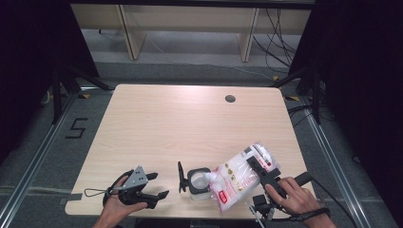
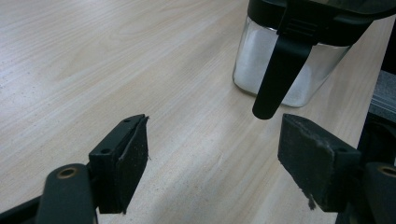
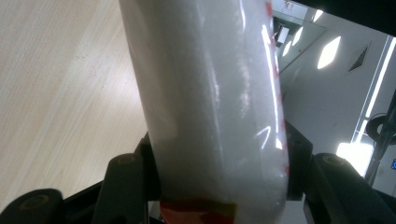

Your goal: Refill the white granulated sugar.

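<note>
A clear plastic bag of white granules with red print (image 1: 240,178) is tipped over a square glass jar (image 1: 199,185) near the table's front edge, its corner at the jar's mouth. My right gripper (image 1: 260,167) is shut on the bag (image 3: 215,102), whose white bulk sits squeezed between the jaws. The jar (image 2: 289,60) holds a layer of white granules; its black lid (image 1: 181,176) stands flipped open on the left, and a black lid tab (image 2: 279,77) hangs down its side. My left gripper (image 1: 158,185) rests open on the table left of the jar, its pads (image 2: 128,161) wide apart with nothing between them.
The wooden table (image 1: 180,123) has a round cable hole (image 1: 230,99) at the back right. Black stands and cables flank the table on the floor. A wooden shelf frame (image 1: 190,28) stands behind it.
</note>
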The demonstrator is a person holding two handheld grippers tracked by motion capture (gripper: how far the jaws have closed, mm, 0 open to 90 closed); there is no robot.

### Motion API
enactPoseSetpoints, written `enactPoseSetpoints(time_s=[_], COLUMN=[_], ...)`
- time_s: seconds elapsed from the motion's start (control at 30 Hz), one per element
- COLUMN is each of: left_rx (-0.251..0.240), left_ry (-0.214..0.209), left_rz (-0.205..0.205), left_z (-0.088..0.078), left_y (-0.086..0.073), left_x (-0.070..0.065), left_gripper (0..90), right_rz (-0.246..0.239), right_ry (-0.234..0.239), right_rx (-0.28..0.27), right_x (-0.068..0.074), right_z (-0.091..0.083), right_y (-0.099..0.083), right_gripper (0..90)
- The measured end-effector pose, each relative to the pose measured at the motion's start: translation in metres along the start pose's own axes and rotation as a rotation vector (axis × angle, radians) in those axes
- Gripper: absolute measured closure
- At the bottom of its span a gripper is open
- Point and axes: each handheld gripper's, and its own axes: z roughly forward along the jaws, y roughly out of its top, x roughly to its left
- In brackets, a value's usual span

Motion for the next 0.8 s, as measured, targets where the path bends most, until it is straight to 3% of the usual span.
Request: enactPoseSetpoints(time_s=[0.5, 0.8], left_rx=[0.000, -0.004], left_ry=[-0.001, -0.003], left_rz=[0.001, -0.003], left_z=[-0.0001, -0.0001], left_y=[0.0000, 0.0000], left_x=[0.0001, -0.0001], left_gripper=[23.9, 23.9], right_rz=[-0.010, -0.020], right_ry=[-0.005, -0.030], right_rx=[0.007, 0.003], right_x=[-0.0006, -0.0006], right_z=[-0.0008, -0.0022], right_y=[0.0009, 0.0023], right_gripper=[50.5, 50.6])
